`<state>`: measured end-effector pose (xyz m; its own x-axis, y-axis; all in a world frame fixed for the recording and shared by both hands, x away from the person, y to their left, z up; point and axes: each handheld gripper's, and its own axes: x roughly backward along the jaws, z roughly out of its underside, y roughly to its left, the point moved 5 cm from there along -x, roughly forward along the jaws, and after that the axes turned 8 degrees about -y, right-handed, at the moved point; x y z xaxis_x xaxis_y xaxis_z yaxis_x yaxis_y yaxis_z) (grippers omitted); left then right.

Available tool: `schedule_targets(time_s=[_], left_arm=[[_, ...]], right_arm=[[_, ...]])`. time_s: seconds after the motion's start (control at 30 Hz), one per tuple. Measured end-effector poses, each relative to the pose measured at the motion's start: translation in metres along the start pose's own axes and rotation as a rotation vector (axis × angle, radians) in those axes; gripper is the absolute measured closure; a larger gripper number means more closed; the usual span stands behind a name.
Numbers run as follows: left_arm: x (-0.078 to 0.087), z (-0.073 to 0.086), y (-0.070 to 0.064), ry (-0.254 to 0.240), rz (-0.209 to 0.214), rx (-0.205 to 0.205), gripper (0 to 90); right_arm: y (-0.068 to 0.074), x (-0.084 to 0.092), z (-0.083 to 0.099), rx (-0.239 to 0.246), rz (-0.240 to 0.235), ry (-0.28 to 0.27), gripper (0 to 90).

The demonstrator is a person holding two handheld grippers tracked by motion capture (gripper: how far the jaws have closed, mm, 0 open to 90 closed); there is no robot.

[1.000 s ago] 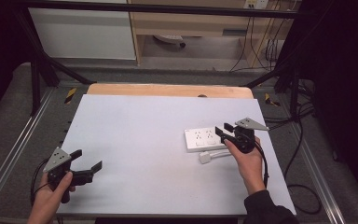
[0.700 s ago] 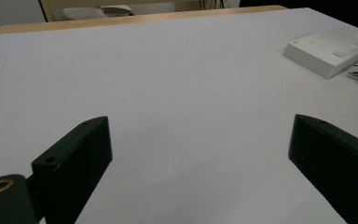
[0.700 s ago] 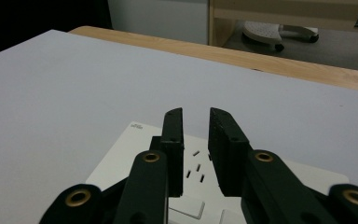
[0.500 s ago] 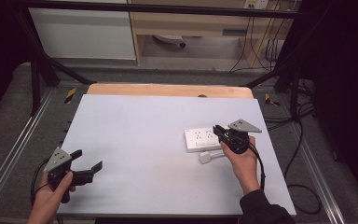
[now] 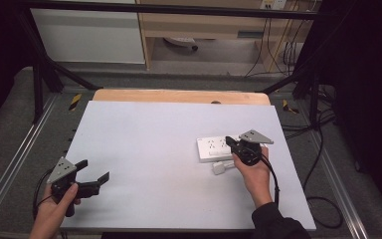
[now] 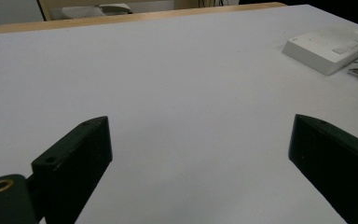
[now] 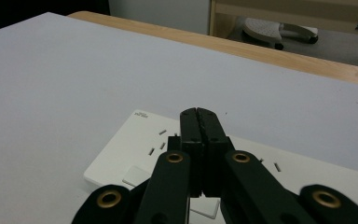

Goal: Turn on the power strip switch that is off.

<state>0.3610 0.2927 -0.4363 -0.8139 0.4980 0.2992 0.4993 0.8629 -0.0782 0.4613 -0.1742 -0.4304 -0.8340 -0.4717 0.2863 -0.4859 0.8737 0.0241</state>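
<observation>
Presently: power strip [image 5: 218, 148] lies flat on tabletop [image 5: 144, 149], plug [image 5: 221, 168] just beside it. Right claw [image 7: 199, 122] has just closed empty above the strip, perhaps to press. Left claw [image 6: 200, 154] waits wide open, empty, well apart.

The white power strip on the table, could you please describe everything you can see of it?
The white power strip is a flat, oblong block that looks like plastic, with rows of small socket slots and a rocker switch on its top face. It lies flat on the right half of the table. A small white plug lies just beside its near edge. The right gripper hangs over it with jaws closed together, empty; whether they touch it is unclear.
</observation>
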Motion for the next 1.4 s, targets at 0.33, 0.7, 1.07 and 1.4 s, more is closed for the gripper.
schedule_targets(time_s=[0.33, 0.7, 1.07, 1.4], left_arm=[[0.000, 0.000, 0.000, 0.000, 0.000, -0.001, 6.0], [0.000, 0.000, 0.000, 0.001, 0.001, -0.005, 6.0], [0.000, 0.000, 0.000, 0.001, -0.001, -0.010, 6.0], [0.000, 0.000, 0.000, 0.001, -0.003, -0.015, 6.0]], right_arm=[[-0.004, 0.000, 0.011, -0.006, 0.011, 0.021, 90.0], [-0.009, -0.001, 0.020, -0.011, 0.025, 0.040, 90.0], [-0.009, -0.004, 0.027, 0.002, 0.027, 0.061, 90.0], [-0.012, -0.004, 0.034, -0.002, 0.037, 0.078, 90.0]])
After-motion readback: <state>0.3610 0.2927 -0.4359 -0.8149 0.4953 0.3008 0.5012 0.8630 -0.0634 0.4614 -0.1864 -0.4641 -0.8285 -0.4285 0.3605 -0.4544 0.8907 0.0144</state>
